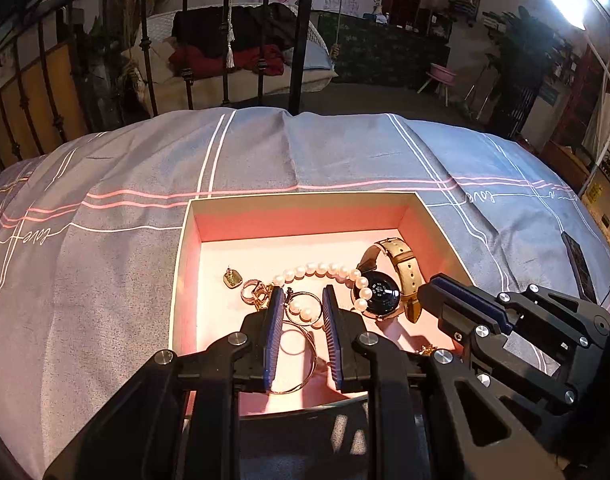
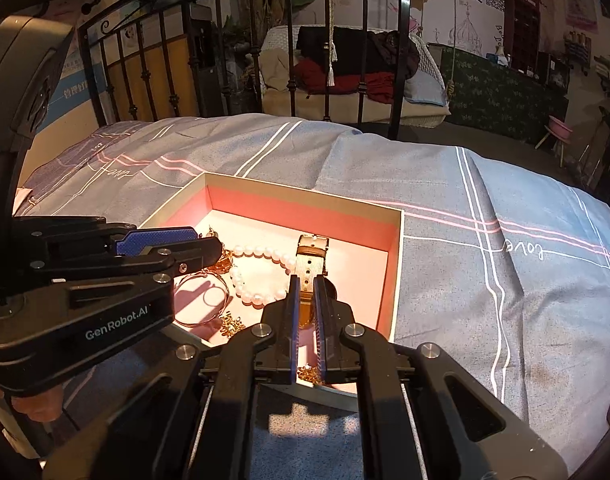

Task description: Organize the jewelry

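Note:
An open pink-lined box (image 1: pixel 305 216) (image 2: pixel 397 264) lies on the bed. In it are a pearl bracelet (image 1: pixel 325 270) (image 2: pixel 261 254), a watch with a tan strap (image 1: pixel 379 290) (image 2: pixel 312 260), gold rings (image 1: pixel 255 290), a square earring (image 1: pixel 232 279), a thin gold bangle (image 1: pixel 305 360) (image 2: pixel 203 316) and a gold chain (image 2: pixel 231 326). My left gripper (image 1: pixel 304 300) is open over the box, its fingers either side of a gold hoop and pearls. My right gripper (image 2: pixel 306 280) (image 1: pixel 429 286) is nearly closed around the watch strap.
The box sits on a grey-blue bedspread (image 1: pixel 125 248) (image 2: pixel 505 280) with pink and white lines. A dark phone-like object (image 1: pixel 579 264) lies on the bed at the right. A black metal bed frame (image 1: pixel 297 40) stands behind.

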Demonstrator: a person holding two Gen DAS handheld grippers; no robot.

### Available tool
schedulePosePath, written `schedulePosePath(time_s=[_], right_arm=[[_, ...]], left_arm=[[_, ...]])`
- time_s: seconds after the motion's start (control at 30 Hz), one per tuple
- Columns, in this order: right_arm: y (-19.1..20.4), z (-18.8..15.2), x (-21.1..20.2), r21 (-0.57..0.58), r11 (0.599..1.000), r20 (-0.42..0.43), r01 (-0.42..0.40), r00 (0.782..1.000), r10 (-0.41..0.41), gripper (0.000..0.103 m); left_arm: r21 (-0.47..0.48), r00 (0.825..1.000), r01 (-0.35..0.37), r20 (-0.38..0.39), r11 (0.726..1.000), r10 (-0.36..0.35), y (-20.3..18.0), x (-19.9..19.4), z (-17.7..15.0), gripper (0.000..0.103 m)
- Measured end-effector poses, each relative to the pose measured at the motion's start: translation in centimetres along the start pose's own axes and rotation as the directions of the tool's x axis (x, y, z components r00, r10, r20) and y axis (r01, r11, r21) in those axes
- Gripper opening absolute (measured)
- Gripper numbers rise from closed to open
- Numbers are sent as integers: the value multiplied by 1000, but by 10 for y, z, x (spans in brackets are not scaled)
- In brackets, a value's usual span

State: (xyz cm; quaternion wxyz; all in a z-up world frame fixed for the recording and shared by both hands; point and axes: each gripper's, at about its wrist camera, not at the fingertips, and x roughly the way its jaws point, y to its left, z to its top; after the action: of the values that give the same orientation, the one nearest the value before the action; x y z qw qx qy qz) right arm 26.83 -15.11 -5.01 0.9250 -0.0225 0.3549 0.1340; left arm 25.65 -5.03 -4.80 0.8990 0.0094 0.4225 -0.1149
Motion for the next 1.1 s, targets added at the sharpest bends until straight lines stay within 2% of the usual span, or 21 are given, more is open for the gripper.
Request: schedulePosePath(time_s=[0.4,0.43,0.47,0.5,0.53,0.6,0.67,0.87,0.9,1.0,1.1], right_arm=[[0,1,-1,-2,1000,11,10,1000,-10,8],[0,0,-2,-2,1000,11,16,1000,-16,15],[0,-1,-5,-3,1000,13,23,1000,-23,24],[-1,-3,-8,-3,999,23,45,999,-45,42],[-2,-4,-11,-2,999,32,54,998,-54,66],[-2,-8,-19,2,998,48,64,997,-64,79],[-2,-13,-25,-3,998,47,64,997,-64,80],[2,-39,-53,-21,995,87,98,992,-96,91],[2,-44,-61,-13,994,114,105,988,-103,91],[1,-57,-90,30,994,233,105,966,-109,93],[6,-67,-112,35,993,319,114,940,-119,94]], left_arm=[[5,1000,-25,-1,1000,25,3,1,-1,21],[8,999,-34,6,999,34,3,-1,-2,28],[12,999,-41,15,999,41,2,-4,-2,45],[13,998,-53,26,999,53,3,-8,-3,49],[11,997,-63,41,998,63,4,-13,-3,51],[5,998,-47,45,999,47,7,-23,-6,64],[-1,997,-50,59,999,50,9,-34,-12,74],[15,988,-95,124,995,92,12,-64,-49,83],[10,983,-107,154,994,104,13,-71,-56,83],[-6,952,-124,283,992,120,15,-94,-76,95],[-17,921,-133,368,991,130,15,-112,-87,96]])
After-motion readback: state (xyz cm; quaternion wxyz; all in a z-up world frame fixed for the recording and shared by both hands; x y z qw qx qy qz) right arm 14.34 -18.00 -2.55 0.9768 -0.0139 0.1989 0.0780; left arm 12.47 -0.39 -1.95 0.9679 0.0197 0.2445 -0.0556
